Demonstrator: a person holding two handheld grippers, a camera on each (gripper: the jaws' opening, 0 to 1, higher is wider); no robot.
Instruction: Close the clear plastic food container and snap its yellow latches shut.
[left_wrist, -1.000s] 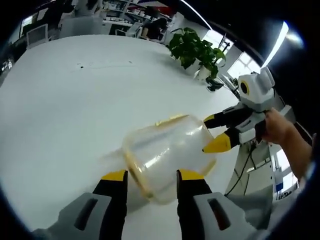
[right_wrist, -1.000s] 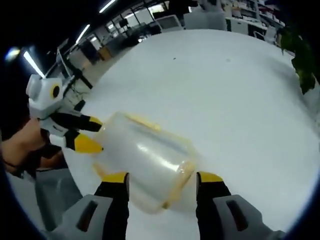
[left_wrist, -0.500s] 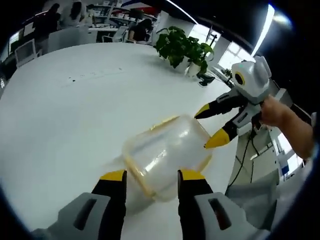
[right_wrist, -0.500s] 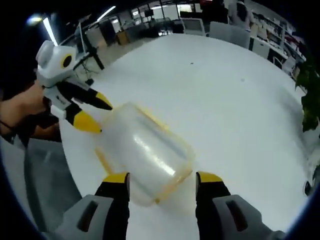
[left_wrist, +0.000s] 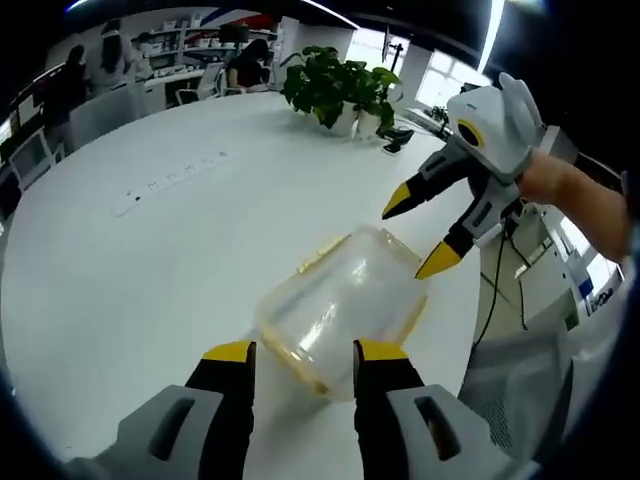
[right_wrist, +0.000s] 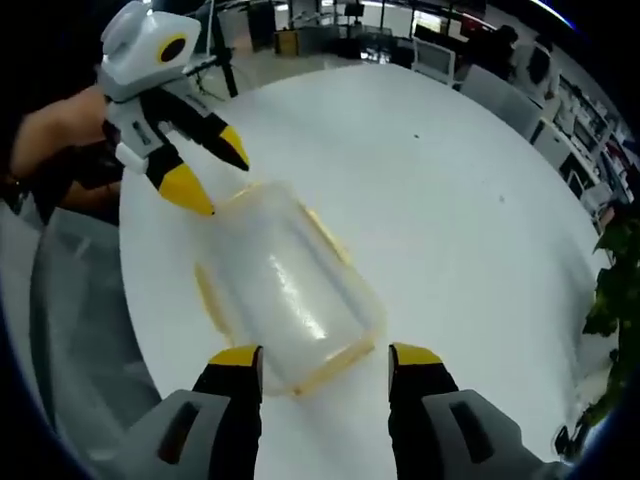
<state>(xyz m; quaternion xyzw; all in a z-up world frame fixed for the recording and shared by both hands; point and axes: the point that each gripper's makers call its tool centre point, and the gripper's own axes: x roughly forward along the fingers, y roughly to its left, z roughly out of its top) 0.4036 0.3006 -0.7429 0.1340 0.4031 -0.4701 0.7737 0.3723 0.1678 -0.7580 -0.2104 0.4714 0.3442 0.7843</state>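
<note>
The clear plastic food container (left_wrist: 340, 315) lies on the white bench (left_wrist: 150, 260), near its edge, with yellow latches (right_wrist: 210, 298) along its sides. The left gripper (left_wrist: 298, 352) has its jaws apart and empty, just before the container's near end. The right gripper (right_wrist: 315, 360) also has wide jaws, holding nothing. A potted plant (left_wrist: 335, 90) stands far on the bench.
</note>
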